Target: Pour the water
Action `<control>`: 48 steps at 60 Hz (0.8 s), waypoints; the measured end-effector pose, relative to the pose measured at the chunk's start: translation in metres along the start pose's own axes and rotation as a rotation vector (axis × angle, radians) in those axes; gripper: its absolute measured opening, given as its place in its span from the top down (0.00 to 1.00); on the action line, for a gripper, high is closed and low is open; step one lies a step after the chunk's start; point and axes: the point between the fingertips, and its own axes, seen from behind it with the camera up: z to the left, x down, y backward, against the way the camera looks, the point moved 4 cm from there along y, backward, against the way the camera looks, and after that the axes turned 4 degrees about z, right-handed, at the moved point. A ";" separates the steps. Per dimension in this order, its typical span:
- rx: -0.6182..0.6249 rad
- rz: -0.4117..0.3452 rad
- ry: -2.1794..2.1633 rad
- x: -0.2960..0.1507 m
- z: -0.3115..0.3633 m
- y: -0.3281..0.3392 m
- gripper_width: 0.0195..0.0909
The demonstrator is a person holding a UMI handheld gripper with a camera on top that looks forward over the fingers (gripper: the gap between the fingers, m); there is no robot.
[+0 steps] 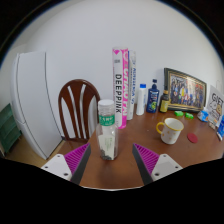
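Since nothing's tipping yet, I'd call this the reach-and-grab stage. The gripper (112, 158) has its fingers spread wide, pink pads facing in, and the clear water bottle with a green label (106, 128) stands upright just ahead of them, roughly centred on the gap but resting on the table on its own. Neither pad touches it as far as I can see.

My guess at the pour target is the yellow mug (170, 130), off to the bottle's right and well apart from it. So the next move probably means easing forward until the bottle sits between the pads, squeezing, lifting, then swinging over to the mug. I can't tell whether the cap's on.

Surface is a brown wooden table (150, 147). Further back there's a tall pink-and-white tube (120, 84), a blue bottle (153, 97) and a framed picture (185, 89) against the pale wall. A wooden chair (77, 106) sits behind the table's left side.
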 end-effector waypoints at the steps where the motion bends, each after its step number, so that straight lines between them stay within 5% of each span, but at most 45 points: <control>1: -0.001 -0.007 -0.001 -0.001 0.002 -0.007 0.07; 16: 0.007 -0.074 -0.011 -0.003 0.012 -0.094 0.15; 24: 0.015 -0.105 0.005 -0.002 0.011 -0.111 0.52; 36: 0.024 -0.138 0.009 -0.008 0.010 -0.106 0.66; 48: -0.038 -0.169 -0.103 -0.056 -0.002 -0.088 0.67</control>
